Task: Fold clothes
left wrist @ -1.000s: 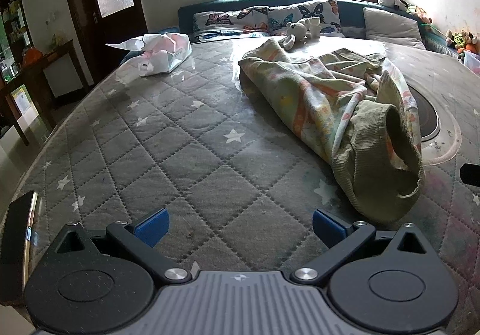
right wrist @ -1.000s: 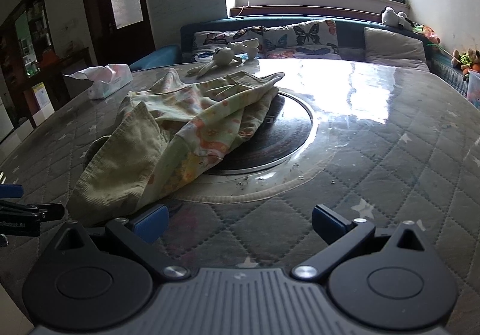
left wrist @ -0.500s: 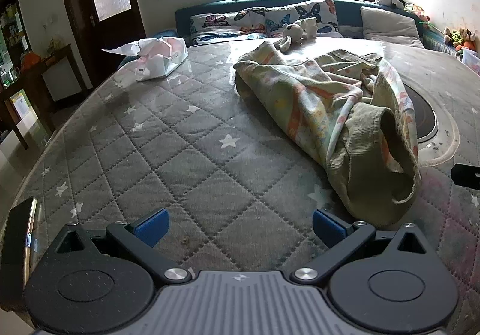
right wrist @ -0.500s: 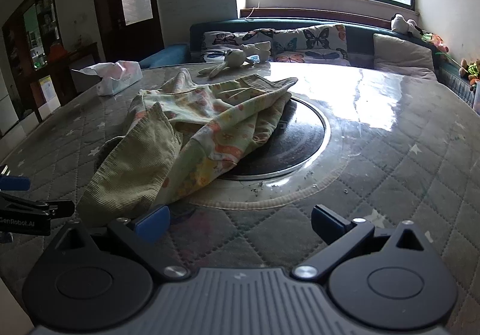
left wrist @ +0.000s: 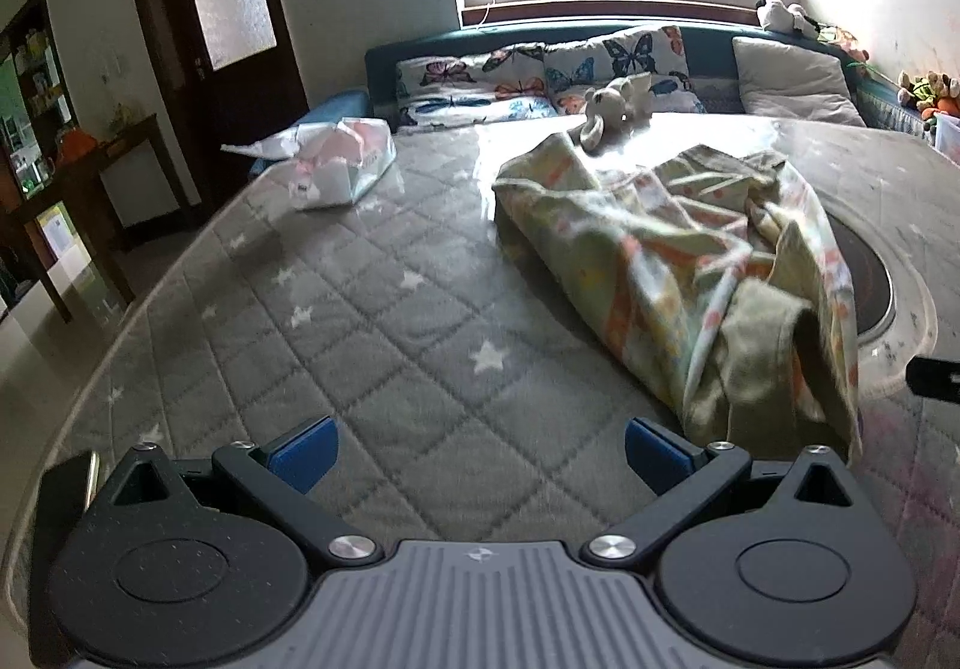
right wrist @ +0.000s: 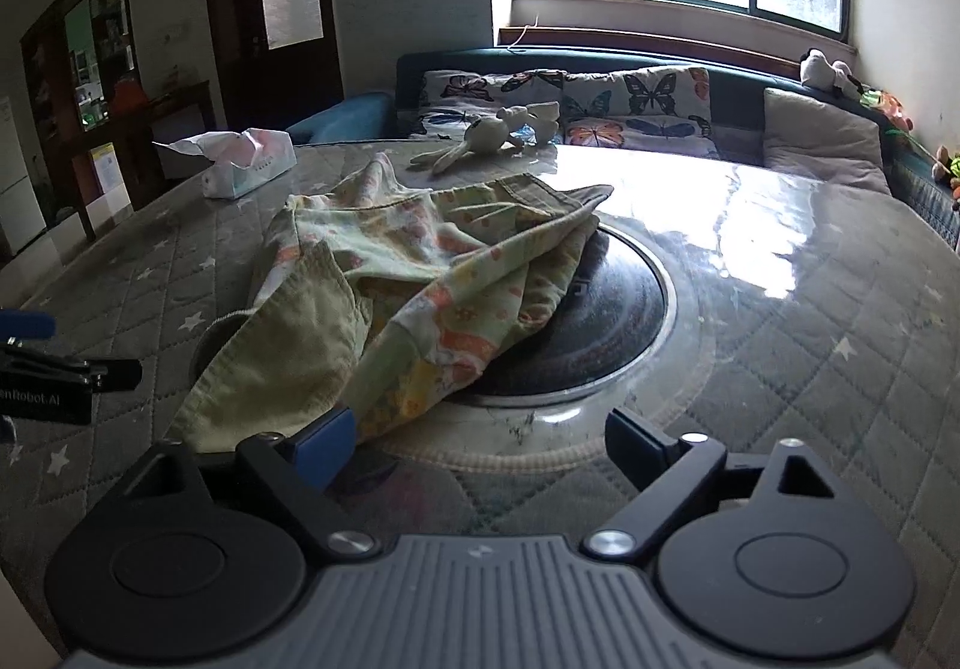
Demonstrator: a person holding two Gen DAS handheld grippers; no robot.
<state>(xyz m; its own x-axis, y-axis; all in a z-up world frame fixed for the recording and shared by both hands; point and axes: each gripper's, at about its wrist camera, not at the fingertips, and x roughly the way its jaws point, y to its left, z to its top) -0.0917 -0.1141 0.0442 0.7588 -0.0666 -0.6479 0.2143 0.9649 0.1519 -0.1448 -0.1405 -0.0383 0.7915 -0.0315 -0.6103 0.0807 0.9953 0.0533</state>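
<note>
Home living room (butterfly cushions (left wrist: 540, 75), plush toys (left wrist: 612, 108), quilted table (left wrist: 390, 309))

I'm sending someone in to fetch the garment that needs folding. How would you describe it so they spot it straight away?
Look at the big round table with the grey star-quilted cover. The garment lies crumpled near its middle, partly over the dark round plate set into the table. It is pale green cloth with orange and yellow print and a plain olive corduroy side, unlike the white tissue pack and plush rabbit further back.

Pale green garment (right wrist: 432, 273) printed with orange and yellow shapes, olive corduroy lining. Grey quilted table cover (left wrist: 372, 321) with white stars. Butterfly-print cushions (right wrist: 600, 105). Blue gripper pads (left wrist: 303, 453). Tissue pack (right wrist: 246, 162) perhaps pink-white.
</note>
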